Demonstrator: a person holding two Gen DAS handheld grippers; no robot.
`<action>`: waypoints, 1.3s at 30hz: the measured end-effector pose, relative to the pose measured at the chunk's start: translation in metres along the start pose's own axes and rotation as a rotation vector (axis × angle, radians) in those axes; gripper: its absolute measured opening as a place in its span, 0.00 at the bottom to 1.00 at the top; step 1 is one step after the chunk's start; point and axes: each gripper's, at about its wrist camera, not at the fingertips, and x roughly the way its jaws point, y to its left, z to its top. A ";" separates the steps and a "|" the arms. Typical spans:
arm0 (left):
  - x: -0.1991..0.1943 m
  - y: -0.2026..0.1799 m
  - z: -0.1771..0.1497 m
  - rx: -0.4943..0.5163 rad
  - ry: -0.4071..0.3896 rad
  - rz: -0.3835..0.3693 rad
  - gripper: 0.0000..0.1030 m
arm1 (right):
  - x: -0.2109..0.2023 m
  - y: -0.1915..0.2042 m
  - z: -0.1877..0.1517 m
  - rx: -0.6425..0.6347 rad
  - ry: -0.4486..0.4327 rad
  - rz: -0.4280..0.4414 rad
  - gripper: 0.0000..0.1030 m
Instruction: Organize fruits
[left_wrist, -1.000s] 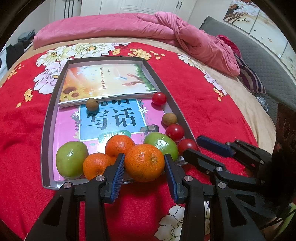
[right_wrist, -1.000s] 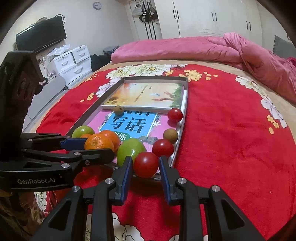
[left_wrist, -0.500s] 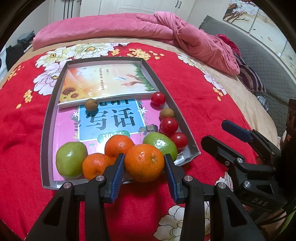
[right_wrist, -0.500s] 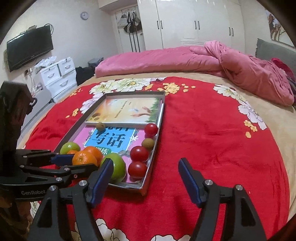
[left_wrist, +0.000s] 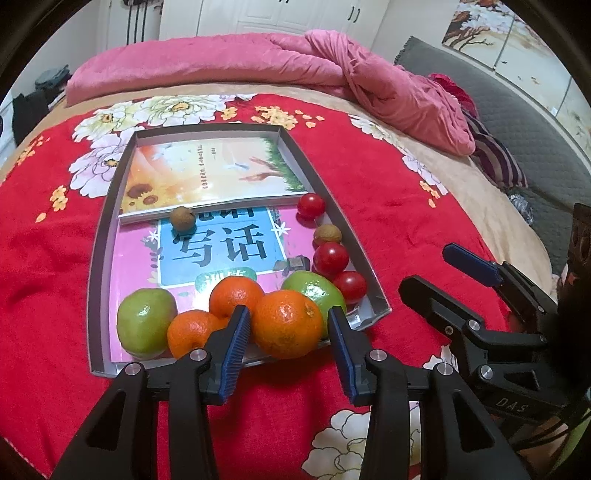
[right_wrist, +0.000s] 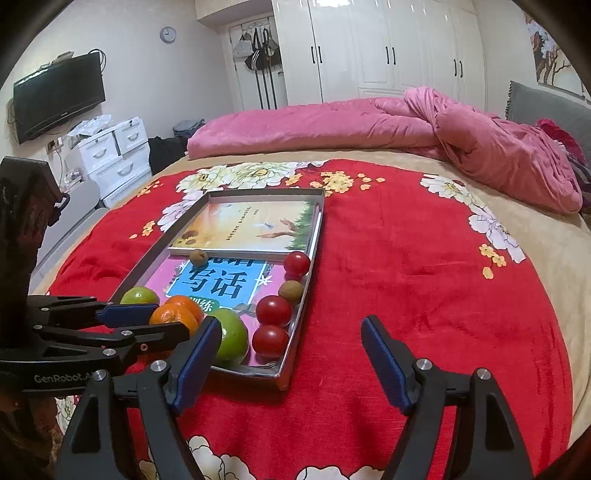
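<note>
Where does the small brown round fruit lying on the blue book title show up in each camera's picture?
Left wrist view: small brown round fruit sits upper centre-left, below the sunflower book.
Right wrist view: same fruit, centre-left, at that book's near edge.
Shared landmark: the sunflower book.

Left wrist view: close, angled down over tray's (left_wrist: 98, 236) near end. Right wrist view: farther back, to its right, shallower angle. Both share tray, red blanket (right_wrist: 406, 280), pink quilt (left_wrist: 229, 62).

Fruit-crowded tray (right_wrist: 301, 314), open blanket (right_wrist: 424, 280) beside
</note>
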 end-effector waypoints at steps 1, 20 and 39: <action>-0.001 0.000 0.000 0.001 -0.003 -0.002 0.45 | -0.001 0.000 0.000 0.001 -0.003 -0.002 0.77; -0.040 0.005 -0.002 -0.014 -0.080 0.009 0.72 | -0.030 0.000 0.003 0.029 -0.117 -0.025 0.94; -0.095 0.030 -0.054 -0.048 -0.124 0.093 0.78 | -0.075 0.040 -0.022 0.088 -0.092 0.021 0.99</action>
